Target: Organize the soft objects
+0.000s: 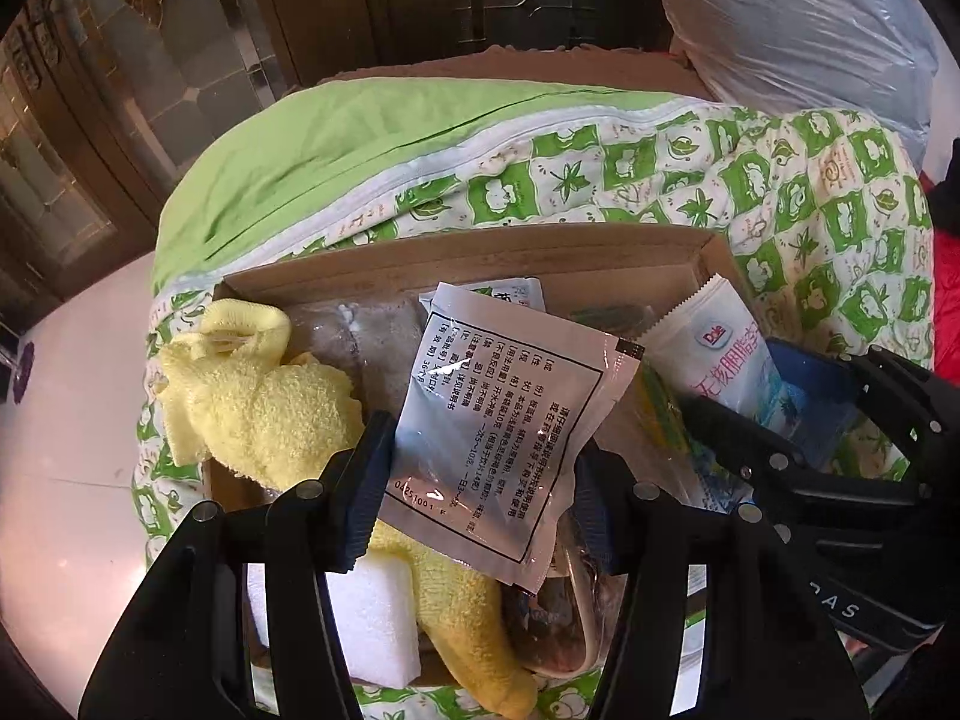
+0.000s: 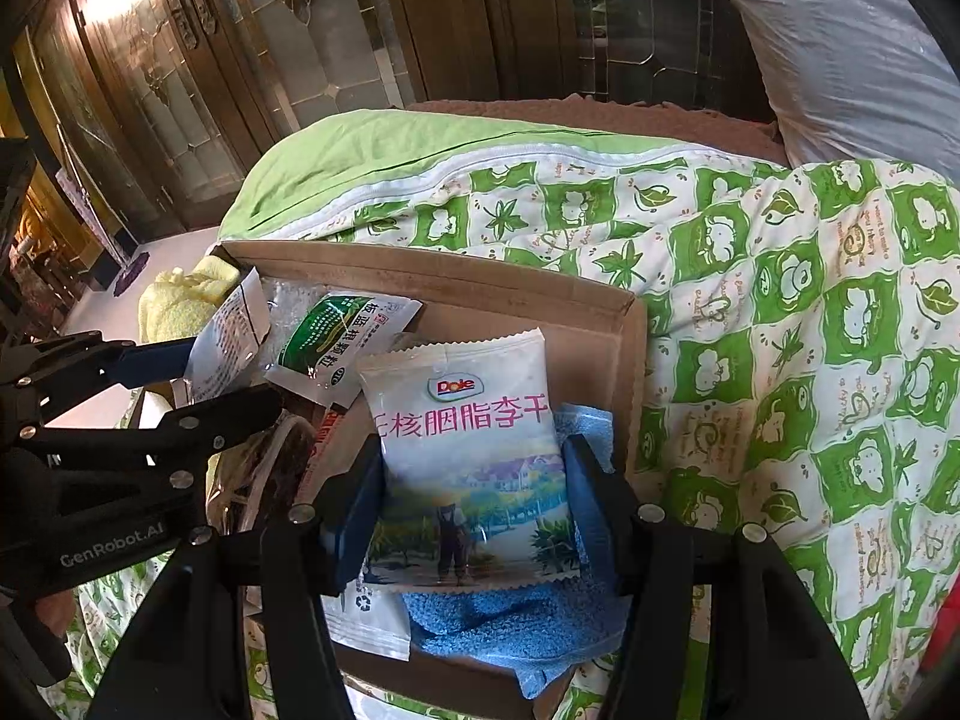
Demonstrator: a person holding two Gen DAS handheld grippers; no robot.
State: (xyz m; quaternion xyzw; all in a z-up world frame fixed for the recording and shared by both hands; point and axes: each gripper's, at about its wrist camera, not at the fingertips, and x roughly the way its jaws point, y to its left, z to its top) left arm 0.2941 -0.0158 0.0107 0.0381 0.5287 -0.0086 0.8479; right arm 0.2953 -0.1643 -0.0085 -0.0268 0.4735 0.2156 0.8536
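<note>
A shallow cardboard box [image 1: 456, 252] [image 2: 456, 276] lies on a green-and-white quilt. My left gripper [image 1: 480, 480] is shut on a silver sachet with black print [image 1: 498, 420] and holds it over the box; this gripper also shows at the left of the right wrist view [image 2: 198, 384]. My right gripper [image 2: 474, 498] is shut on a white Dole snack bag [image 2: 468, 450], also seen in the left wrist view [image 1: 720, 354]. In the box lie a yellow towel [image 1: 264, 402], a white foam block [image 1: 378, 624], a blue cloth [image 2: 516, 624] and a green sachet [image 2: 342, 336].
The quilt [image 2: 810, 360] covers a bed with a plain green sheet [image 1: 336, 144] behind the box. A large plastic-wrapped bundle [image 2: 840, 48] lies at the back right. Wooden and glass doors [image 2: 180, 90] stand beyond, with pale floor [image 1: 72, 420] to the left.
</note>
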